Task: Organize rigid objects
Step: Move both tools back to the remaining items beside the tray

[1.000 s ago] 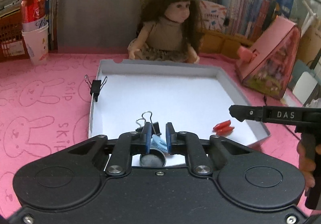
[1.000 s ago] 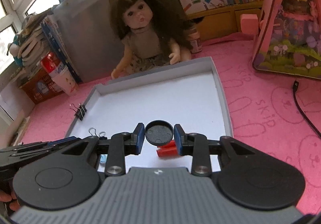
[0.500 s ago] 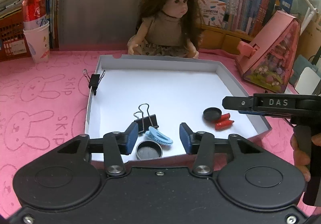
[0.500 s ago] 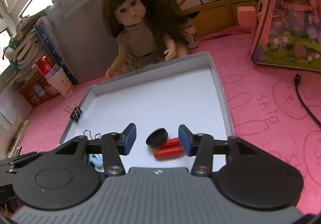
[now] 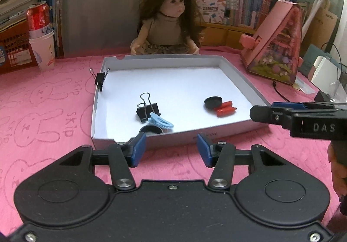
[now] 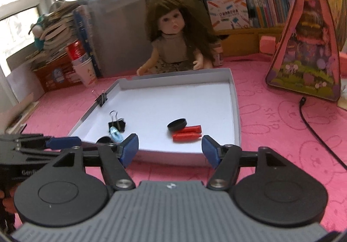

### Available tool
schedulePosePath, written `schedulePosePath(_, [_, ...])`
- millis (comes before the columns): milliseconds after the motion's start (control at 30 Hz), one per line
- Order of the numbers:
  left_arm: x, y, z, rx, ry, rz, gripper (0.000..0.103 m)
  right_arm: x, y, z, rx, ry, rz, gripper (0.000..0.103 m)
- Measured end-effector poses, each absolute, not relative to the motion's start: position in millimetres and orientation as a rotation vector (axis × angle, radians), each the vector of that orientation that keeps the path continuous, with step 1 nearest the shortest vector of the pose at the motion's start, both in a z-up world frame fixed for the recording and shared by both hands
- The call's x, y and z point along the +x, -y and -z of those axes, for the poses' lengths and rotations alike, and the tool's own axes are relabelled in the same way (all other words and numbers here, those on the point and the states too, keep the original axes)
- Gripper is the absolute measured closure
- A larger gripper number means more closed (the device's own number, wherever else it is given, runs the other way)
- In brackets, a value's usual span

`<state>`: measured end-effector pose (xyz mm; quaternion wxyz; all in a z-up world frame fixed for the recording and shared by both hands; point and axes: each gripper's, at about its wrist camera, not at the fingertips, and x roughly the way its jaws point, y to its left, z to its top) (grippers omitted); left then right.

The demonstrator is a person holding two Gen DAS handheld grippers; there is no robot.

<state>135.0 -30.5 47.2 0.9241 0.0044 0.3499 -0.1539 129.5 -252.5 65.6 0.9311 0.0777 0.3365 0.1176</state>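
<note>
A shallow grey-white tray (image 5: 238, 72) (image 6: 235, 98) lies on the pink mat. Inside it are a black binder clip (image 5: 147, 108) (image 6: 117, 123), a light blue hair clip (image 5: 161, 121) (image 6: 116, 134), a black round lid (image 5: 151, 130) (image 6: 103, 139), a second black cap (image 5: 213, 102) (image 6: 177, 124) and two red tubes (image 5: 225, 109) (image 6: 187, 133). Another binder clip (image 5: 100, 79) (image 6: 102, 98) grips the tray's left wall. My left gripper (image 5: 171, 150) hangs just short of the tray's near wall, jaws opening, nothing between them. My right gripper (image 6: 170, 148) is likewise outside the near wall, jaws opening and empty.
A doll (image 5: 169, 25) (image 6: 173, 44) sits behind the tray. A pink triangular toy house (image 5: 279, 44) (image 6: 308, 46) stands at the right, with a black cable (image 6: 312, 125) on the mat. A red can in a paper cup (image 5: 41, 36) (image 6: 81, 62) stands left, books behind.
Both grippers let go of what they held in the tray, the left of the blue hair clip and the right of the black cap, opened wider and drew back past the near wall.
</note>
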Motion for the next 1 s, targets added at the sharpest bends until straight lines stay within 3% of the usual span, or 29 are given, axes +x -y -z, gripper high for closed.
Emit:
schedulePosePath(267, [98.8, 30.0, -46.8, 0.034, -0.705, 0.318, 0.052, 95.1, 239.3, -71.0, 0.075, -0.643, -0.273, 0.020])
schedulePosePath(1000, [14.7, 35.0, -19.7, 0.058, -0.696, 0.348, 0.049, 34.3, 242.0, -46.1, 0.012, -0.651, -0.293, 0.017])
